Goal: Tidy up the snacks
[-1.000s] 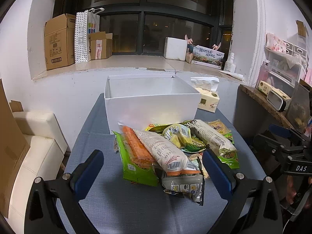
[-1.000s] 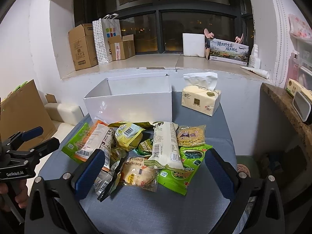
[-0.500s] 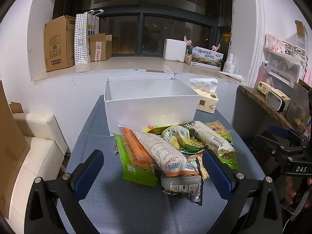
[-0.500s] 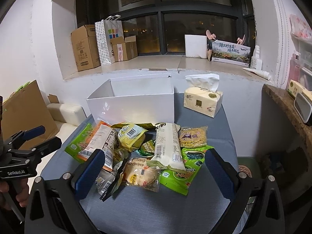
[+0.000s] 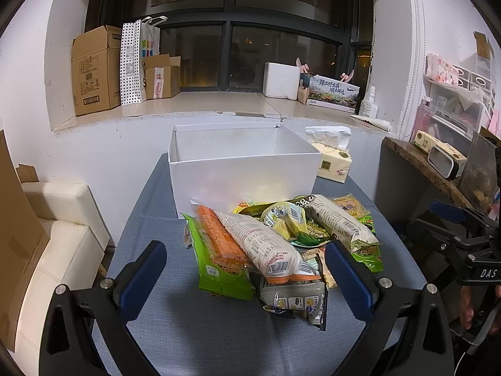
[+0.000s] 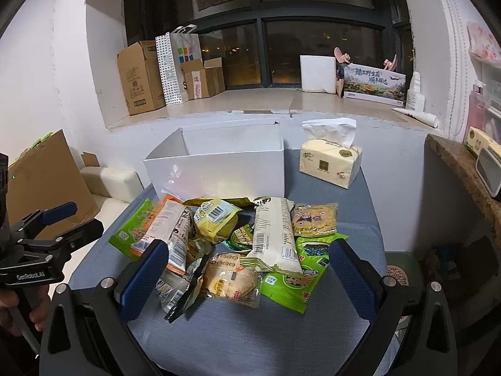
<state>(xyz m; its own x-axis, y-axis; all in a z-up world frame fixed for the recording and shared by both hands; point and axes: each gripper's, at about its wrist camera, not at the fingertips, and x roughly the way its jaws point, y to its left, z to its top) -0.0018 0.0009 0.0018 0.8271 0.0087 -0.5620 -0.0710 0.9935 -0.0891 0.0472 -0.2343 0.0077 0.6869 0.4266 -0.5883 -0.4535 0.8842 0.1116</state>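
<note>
On the blue table (image 5: pixel 150 206): my snack pile (image 5: pixel 281 244) lies heaped just in front of the white box (image 5: pixel 244 175), the rear packets nearly against its front wall.
Box: open-topped, nothing visible inside; a tissue pack (image 6: pixel 330 163) stands just to its right.
Pile, left side: a long white packet (image 5: pixel 260 244) with a barcode lies over an orange packet (image 5: pixel 219 238), both on a green one (image 5: pixel 219 269).
Pile, middle: a yellow pouch (image 6: pixel 216 219) and a dark green wrapper (image 6: pixel 244 233), partly buried.
Pile, right side: a tall white packet (image 6: pixel 274 235) lies lengthwise over a green bag (image 6: pixel 291 282); a small yellow noodle-like pack (image 6: pixel 314 219) sits beside it.
Pile, near edge: a round biscuit in clear wrap (image 6: pixel 230 282) and a silver packet (image 5: pixel 294 297).
Left gripper (image 5: pixel 247 279): spread wide, blue pads either side of the pile's near end, gripping nothing; I cannot tell whether a pad brushes a packet.
Right gripper (image 6: pixel 247 279): equally wide apart, empty, framing the near packets from my side.
My hands: the left hand (image 6: pixel 18 310) shows at the edge of the right view, around its handle.
</note>
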